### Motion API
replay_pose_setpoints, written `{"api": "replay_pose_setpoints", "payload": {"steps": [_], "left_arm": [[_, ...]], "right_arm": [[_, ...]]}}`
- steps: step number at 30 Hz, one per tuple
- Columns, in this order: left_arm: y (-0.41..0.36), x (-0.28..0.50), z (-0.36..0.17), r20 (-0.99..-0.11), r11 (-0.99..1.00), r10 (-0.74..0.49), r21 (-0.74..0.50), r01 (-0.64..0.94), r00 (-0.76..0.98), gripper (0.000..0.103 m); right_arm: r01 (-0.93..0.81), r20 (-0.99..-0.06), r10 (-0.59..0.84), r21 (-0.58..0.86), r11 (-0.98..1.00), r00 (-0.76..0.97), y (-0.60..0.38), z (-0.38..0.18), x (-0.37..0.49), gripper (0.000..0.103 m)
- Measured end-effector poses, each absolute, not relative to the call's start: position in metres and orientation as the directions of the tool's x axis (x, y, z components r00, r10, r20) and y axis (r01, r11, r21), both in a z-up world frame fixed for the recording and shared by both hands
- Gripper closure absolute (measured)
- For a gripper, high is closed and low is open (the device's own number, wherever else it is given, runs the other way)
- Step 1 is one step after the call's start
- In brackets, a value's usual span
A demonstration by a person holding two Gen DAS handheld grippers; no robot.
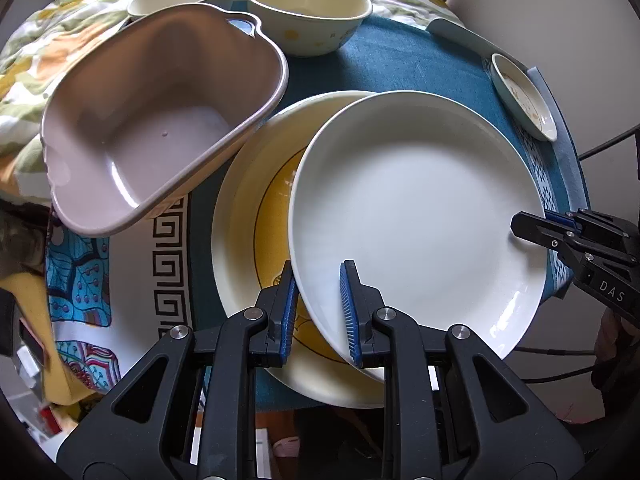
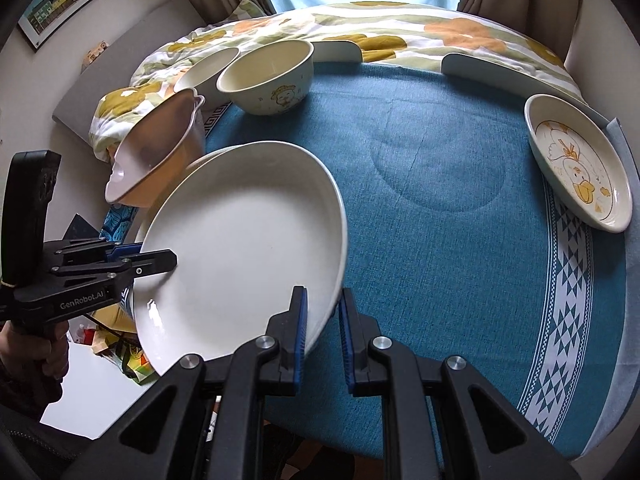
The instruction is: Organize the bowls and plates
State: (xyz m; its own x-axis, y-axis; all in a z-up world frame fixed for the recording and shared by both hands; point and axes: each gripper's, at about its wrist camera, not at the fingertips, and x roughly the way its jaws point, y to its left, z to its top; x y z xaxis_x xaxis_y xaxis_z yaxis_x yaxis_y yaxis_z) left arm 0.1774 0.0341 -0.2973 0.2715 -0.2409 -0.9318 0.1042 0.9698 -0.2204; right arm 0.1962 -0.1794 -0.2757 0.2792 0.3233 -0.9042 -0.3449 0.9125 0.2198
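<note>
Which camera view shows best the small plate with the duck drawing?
The right wrist view shows the small duck plate best: its whole inside faces the camera and the yellow duck drawing is clear. In the left wrist view the same plate sits at the far right edge, seen obliquely, with its drawing faint.

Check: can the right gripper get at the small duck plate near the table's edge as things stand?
Probably not yet. The right gripper is shut on the white plate's rim, shared with the left gripper. The path over the blue tablecloth to the duck plate looks clear once the jaws are freed.
</note>
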Motion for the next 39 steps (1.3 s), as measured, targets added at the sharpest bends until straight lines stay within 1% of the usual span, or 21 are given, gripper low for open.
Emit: {"api": "replay_pose_setpoints", "payload": {"steps": [13,21,28,39], "left_arm": [[0.008,0.182,-0.301,-0.957,0.993,-0.074,-0.046,0.104,0.281,0.084],[-0.007,0.183,-0.3,-0.941,0.986,0.062,0.109,0.123,0.334,0.084],[-0.005,0.179,-0.298,-0.931,0.979,0.12,0.168,0.113,0.345,0.085],[-0.008,0.169,-0.298,-0.919,0.973,0.161,0.208,0.097,0.359,0.085]], "right_arm": [[-0.373,-0.911,0.308,0.195,0.907,0.273,-0.173,-0.275,0.198,0.089],[-0.387,-0.914,0.303,0.186,0.903,0.269,-0.168,-0.277,0.2,0.089],[-0.408,-0.919,0.29,0.165,0.898,0.266,-0.16,-0.281,0.199,0.089],[-0.465,-0.926,0.198,0.027,0.885,0.321,-0.145,-0.28,0.194,0.089]]}}
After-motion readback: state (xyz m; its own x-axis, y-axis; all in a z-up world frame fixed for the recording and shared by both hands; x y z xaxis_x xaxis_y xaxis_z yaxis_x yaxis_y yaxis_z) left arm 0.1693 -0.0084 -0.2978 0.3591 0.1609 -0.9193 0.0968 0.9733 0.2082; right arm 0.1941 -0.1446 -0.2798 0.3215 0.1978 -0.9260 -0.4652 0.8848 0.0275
